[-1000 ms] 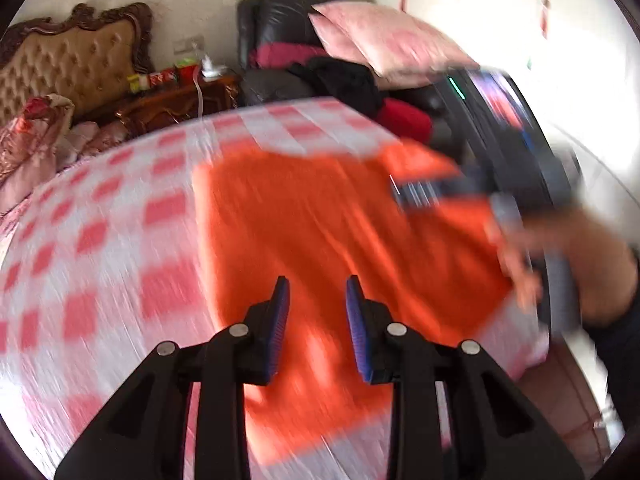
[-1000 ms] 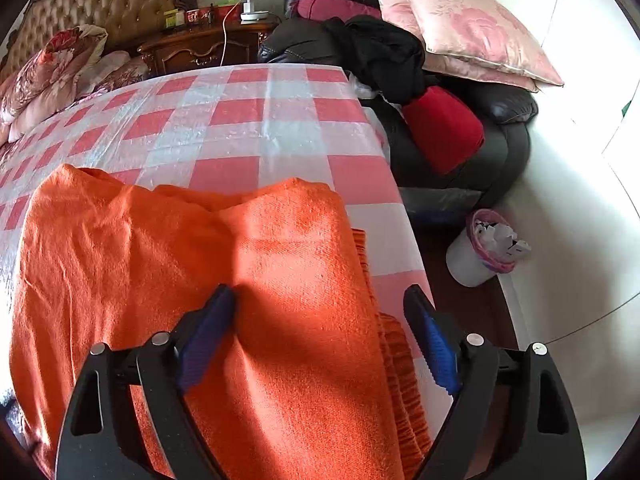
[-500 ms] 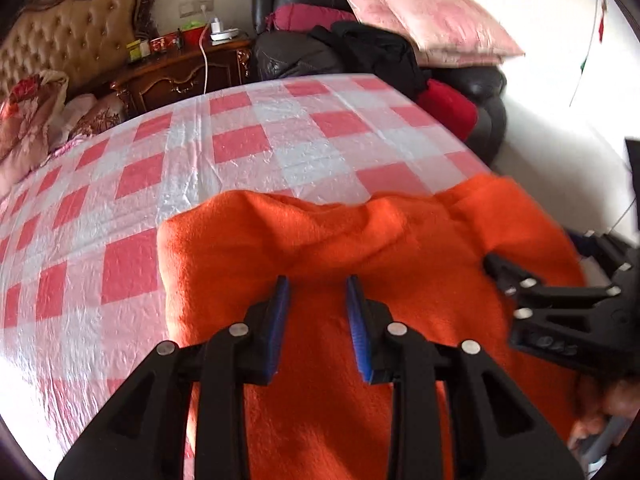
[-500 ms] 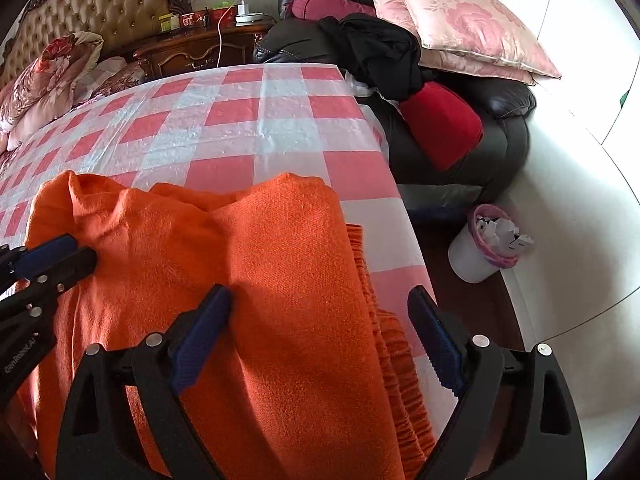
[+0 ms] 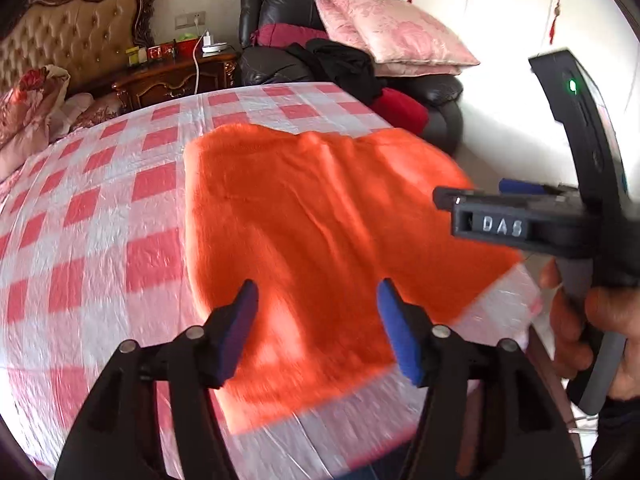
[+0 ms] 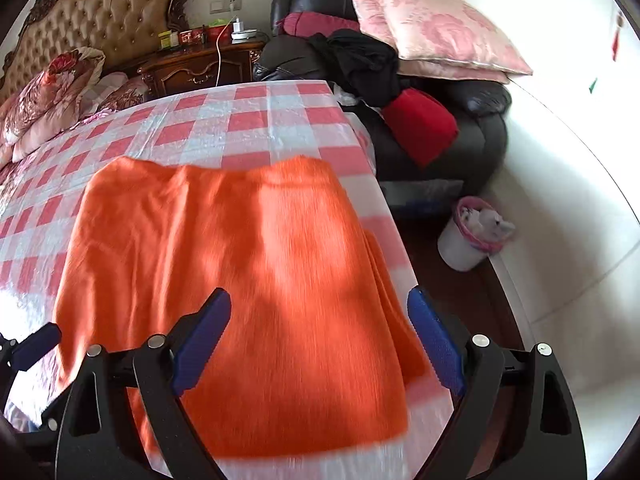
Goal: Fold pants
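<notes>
- Pants (image 5: pixel 320 232), bright orange and fuzzy, lay folded into a broad flat block on the bed (image 5: pixel 92 216), near its foot and toward the side next to the black armchair.
- Red-and-white checked sheet (image 6: pixel 248 128) covered the bed beneath them, and a strip of it showed along the pants' near edge.
- In the right wrist view, a second layer of orange cloth (image 6: pixel 380 264) stuck out from under the top layer on the right side.
- Left gripper (image 5: pixel 318 328) hung above the near part of the pants with its blue-padded jaws spread wide and nothing between them.
- Right gripper (image 6: pixel 320 344) hovered over the near edge of the pants, its jaws also spread wide and holding nothing.
- Right hand (image 5: pixel 584 320) showed in the left wrist view, wrapped around its gripper's handle off the bed's right side.
- Black armchair (image 6: pixel 460 120) stood beside the bed, piled with pink pillows (image 6: pixel 432 28), dark clothing and a red cushion (image 6: pixel 420 124).
- A small white bin (image 6: pixel 472 236) with a pink liner sat on the floor near the armchair.
- A tufted headboard (image 5: pixel 76 40) and a wooden nightstand (image 5: pixel 176 76) stood at the far end.
</notes>
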The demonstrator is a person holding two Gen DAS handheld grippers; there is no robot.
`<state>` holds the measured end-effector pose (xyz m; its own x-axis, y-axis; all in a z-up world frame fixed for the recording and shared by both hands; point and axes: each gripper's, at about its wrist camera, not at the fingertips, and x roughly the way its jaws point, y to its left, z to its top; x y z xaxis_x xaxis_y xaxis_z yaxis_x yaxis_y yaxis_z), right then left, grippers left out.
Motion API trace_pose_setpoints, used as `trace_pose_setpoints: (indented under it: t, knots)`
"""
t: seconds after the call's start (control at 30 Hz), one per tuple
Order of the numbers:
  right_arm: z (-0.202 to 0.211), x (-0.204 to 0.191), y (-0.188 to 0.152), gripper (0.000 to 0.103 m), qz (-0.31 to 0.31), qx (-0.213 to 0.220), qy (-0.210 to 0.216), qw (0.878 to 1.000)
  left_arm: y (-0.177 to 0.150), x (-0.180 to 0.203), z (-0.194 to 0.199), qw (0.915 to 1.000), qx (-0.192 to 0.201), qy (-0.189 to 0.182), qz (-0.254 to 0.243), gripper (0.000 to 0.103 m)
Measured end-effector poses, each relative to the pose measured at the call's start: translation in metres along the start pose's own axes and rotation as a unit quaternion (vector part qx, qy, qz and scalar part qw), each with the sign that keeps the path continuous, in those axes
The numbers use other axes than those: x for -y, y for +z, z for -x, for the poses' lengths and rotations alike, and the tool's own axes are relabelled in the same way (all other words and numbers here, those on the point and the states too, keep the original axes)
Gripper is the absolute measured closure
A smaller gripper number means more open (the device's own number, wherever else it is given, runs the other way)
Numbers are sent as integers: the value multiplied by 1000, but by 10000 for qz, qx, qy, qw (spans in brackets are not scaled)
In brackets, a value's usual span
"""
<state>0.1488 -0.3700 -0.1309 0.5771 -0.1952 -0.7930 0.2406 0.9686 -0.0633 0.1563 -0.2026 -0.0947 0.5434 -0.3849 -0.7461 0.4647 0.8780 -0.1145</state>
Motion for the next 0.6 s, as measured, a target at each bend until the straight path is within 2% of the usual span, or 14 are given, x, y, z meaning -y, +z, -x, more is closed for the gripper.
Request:
trace_pose_setpoints:
  t: [0.03, 0.07, 0.1, 0.13, 0.2, 0.23, 0.3, 0.33, 0.4, 0.6]
  knots:
    - [7, 1, -4, 17, -30, 1, -14, 10000, -2, 2, 5, 10000, -14, 0, 18, 30]
    - [13, 2, -9, 16, -60, 2, -35, 10000, -2, 4, 10, 10000, -39, 5, 58, 13]
    - [21, 3, -15, 16, -98, -12, -82, 9999, -2, 6, 16, 9999, -45, 21, 141, 5]
    - [28, 5, -20, 16, -109, -14, -112, 9999, -3, 7, 25, 9996, 29, -58, 269, 2]
    - [45, 8, -28, 16, -113, 49, -167, 9998, -5, 6, 39, 9978, 176, -273, 578, 2]
    - [51, 9, -31, 16, -108, 85, -180, 9997, -5, 8, 45, 9974, 226, -201, 647, 2]
    - [63, 13, -36, 16, -86, 164, -203, 9996, -7, 16, 58, 9975, 393, 266, 521, 2]
    - [71, 15, -40, 16, -80, 204, -212, 9995, -7, 20, 65, 9975, 472, 263, 453, 2]
    - [78, 18, -45, 16, -82, 229, -185, 9995, -7, 27, 73, 9984, 418, -20, 385, 2]
    - [89, 29, -50, 16, -215, 279, -245, 9991, -4, 36, 74, 9992, 219, -12, 321, 2]
